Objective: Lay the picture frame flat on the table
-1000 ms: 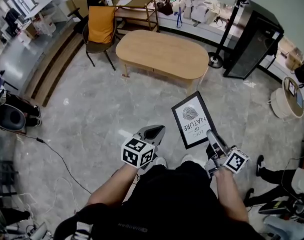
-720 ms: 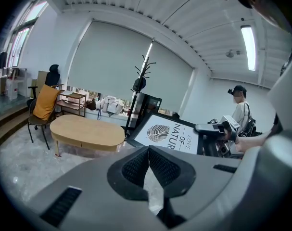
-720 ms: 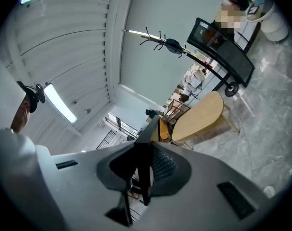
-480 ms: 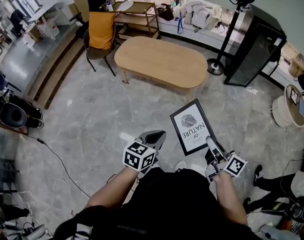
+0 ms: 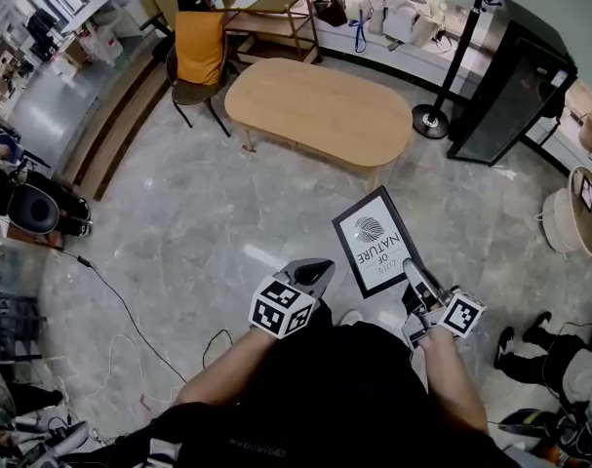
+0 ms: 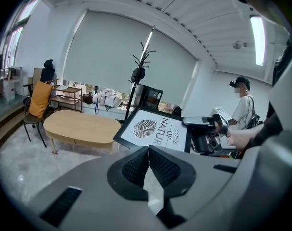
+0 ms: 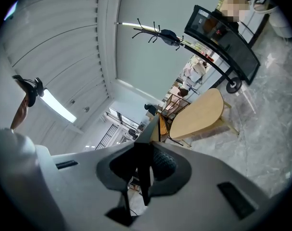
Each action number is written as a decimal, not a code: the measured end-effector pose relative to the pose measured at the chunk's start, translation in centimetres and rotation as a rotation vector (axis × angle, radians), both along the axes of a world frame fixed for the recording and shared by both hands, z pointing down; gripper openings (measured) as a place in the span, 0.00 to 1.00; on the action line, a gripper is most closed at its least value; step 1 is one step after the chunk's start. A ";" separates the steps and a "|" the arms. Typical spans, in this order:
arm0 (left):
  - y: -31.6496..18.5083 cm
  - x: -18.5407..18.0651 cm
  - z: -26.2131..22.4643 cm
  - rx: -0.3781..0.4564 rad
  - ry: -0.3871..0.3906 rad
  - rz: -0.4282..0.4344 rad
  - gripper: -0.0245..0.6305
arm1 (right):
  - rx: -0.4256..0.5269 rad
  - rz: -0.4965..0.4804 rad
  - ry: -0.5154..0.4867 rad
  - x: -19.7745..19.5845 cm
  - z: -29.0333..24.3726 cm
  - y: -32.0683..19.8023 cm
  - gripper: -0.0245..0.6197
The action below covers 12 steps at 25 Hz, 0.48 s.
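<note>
1. Above the marble floor (image 5: 208, 222), well short of the oval wooden surface (image 5: 315, 105): the picture frame (image 5: 376, 239), black-bordered with a leaf print, held in the air at a tilt, print side up.
2. Right gripper (image 5: 414, 274): jaws pinch the frame's near edge. In the right gripper view the frame runs edge-on between the pads.
3. Left gripper (image 5: 312, 270): jaws pressed together with nothing between them, beside the frame and apart from it.
4. Step in hand, by my judgement: carrying the frame to the surface, with the laying down not yet begun.
5. Handling note: a pinch on one edge leaves the far corner free to swing, so the wrist wants steadiness.
6. Placing note: bring the far edge onto bare wood first, lower the near edge, and release only once the back lies flat.
</note>
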<state>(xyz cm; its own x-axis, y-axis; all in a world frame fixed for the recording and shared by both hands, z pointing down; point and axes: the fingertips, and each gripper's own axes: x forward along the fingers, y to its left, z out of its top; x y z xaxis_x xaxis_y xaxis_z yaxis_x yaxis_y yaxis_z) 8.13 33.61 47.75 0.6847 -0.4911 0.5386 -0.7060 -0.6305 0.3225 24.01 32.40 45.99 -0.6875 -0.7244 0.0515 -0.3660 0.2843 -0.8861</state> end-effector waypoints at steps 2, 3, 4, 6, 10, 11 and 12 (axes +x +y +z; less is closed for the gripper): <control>-1.1 -0.5 0.0 -0.007 -0.008 -0.008 0.04 | -0.009 -0.008 0.019 -0.1 0.3 -1.0 0.11; -2.0 -1.0 -0.1 -0.005 -0.008 -0.016 0.04 | -0.008 -0.012 0.028 -0.3 0.4 -1.6 0.11; -3.0 -1.4 -0.1 -0.002 -0.005 -0.025 0.04 | -0.002 -0.016 0.029 -0.6 0.5 -2.4 0.11; -5.3 -2.3 0.0 0.002 0.004 -0.036 0.04 | 0.005 -0.016 0.022 -1.4 0.6 -4.4 0.11; -10.6 -3.8 0.5 -0.003 0.019 -0.019 0.04 | -0.010 0.002 0.047 -3.2 1.0 -8.9 0.11; -12.1 -4.2 0.4 -0.005 0.024 -0.012 0.04 | -0.018 0.009 0.056 -3.8 1.0 -10.2 0.11; -13.6 -4.6 0.3 -0.006 0.030 -0.005 0.04 | -0.027 0.016 0.068 -4.3 1.0 -11.4 0.11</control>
